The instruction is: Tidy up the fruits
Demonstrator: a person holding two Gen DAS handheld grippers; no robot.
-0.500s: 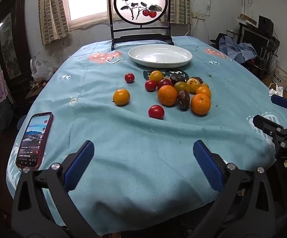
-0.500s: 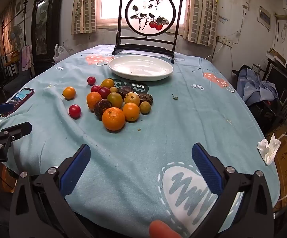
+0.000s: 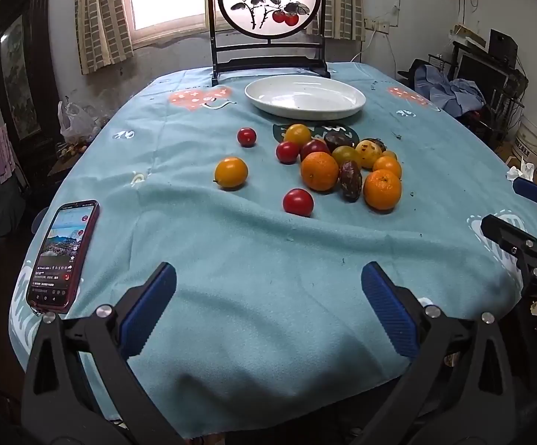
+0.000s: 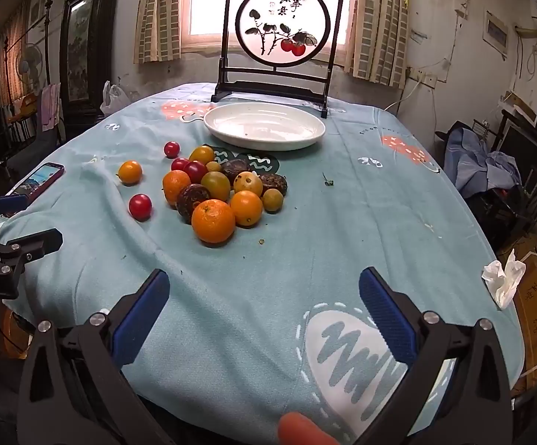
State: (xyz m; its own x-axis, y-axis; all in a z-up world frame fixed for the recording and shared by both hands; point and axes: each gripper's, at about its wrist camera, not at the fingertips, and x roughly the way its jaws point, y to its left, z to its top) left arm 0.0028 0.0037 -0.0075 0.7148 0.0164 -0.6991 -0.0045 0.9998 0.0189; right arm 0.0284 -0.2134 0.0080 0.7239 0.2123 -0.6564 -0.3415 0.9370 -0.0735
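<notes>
The table (image 3: pixel 268 296), under a light blue cloth (image 3: pixel 201 244), is filling most of both views. A framed screen (image 3: pixel 270 0) painted with red fruit is standing at the top centre, at the table's far edge. Just below it in both views a white plate (image 3: pixel 305 97) is sitting with no fruit in it.

The left gripper (image 3: pixel 268 302) is hanging over the cloth at the bottom of its view, jaws standing wide apart with nothing between them. The right gripper (image 4: pixel 264 307) is doing likewise in its own view, jaws wide apart and gripping nothing.

The fruits (image 3: pixel 342 165) are lying in a tight cluster at centre frame, just below the plate: oranges, dark passion fruits, yellow and red ones, many touching. An orange fruit (image 3: pixel 231 172) and two red tomatoes (image 3: pixel 298 202) (image 3: pixel 247 137) are lying apart on the cluster's left.

A phone (image 3: pixel 64 256), screen lit, is lying at the lower left of the left view. A crumpled tissue (image 4: pixel 503 278) is lying at the table's right edge in the right view.
</notes>
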